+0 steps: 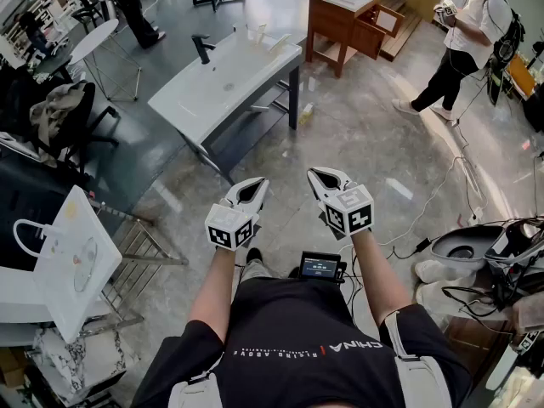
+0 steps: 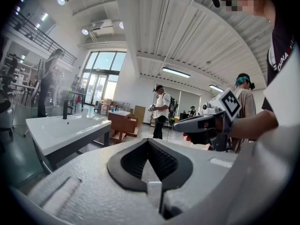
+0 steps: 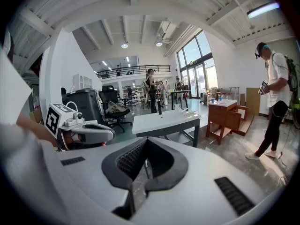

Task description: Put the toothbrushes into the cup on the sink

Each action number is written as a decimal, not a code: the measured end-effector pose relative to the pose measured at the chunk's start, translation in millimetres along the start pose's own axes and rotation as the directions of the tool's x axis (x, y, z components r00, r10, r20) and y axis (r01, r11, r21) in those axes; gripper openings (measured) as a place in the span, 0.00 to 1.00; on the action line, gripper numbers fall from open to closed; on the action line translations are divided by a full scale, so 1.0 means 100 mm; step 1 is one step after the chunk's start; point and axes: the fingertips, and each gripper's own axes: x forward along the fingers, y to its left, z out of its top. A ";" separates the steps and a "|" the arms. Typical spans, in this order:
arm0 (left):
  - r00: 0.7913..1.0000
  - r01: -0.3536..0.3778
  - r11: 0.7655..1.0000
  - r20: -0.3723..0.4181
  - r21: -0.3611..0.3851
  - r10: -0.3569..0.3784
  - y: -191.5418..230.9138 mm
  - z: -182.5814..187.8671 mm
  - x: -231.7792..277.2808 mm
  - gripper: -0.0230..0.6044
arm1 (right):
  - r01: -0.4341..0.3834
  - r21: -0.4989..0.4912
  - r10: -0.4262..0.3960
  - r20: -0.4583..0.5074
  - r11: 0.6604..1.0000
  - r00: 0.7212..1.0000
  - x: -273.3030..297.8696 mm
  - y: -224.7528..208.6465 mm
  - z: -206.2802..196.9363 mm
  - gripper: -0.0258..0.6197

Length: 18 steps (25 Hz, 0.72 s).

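Grippers: the left gripper (image 1: 253, 185) and the right gripper (image 1: 323, 177) both have their jaws together with nothing between them. They are held side by side in front of the person's waist.
Gap to sink: both grippers are well short of the sink (image 1: 223, 87), with bare floor (image 1: 340, 134) between them and its near edge.
Cup: at the sink's far end, away from the tap (image 1: 202, 48), stands a small pale thing that may be the cup (image 1: 255, 36). It is too small to be sure.
Toothbrushes: thin pale things just beside it on the sink top may be the toothbrushes (image 1: 279, 44). I cannot tell how many there are.
Done: nothing yet, as I judge it, since no toothbrush is held or visibly in the cup.
Left: walk up to the sink, pick up each toothbrush and stand it in the cup.
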 end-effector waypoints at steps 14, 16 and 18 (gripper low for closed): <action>1.000 -0.008 1.000 0.010 0.012 0.008 -0.10 0.08 -0.01 0.05 | -0.006 -0.012 0.006 -0.007 1.000 1.000 -0.06 0.01 0.04 0.05; 1.000 -0.017 1.000 0.014 0.005 0.017 -0.08 0.09 0.00 0.05 | -0.016 -0.006 0.016 -0.009 1.000 1.000 -0.06 0.01 0.04 0.05; 1.000 -0.023 1.000 0.017 0.002 0.023 -0.07 0.09 0.00 0.05 | -0.018 -0.007 0.018 -0.009 1.000 1.000 -0.06 0.02 0.03 0.05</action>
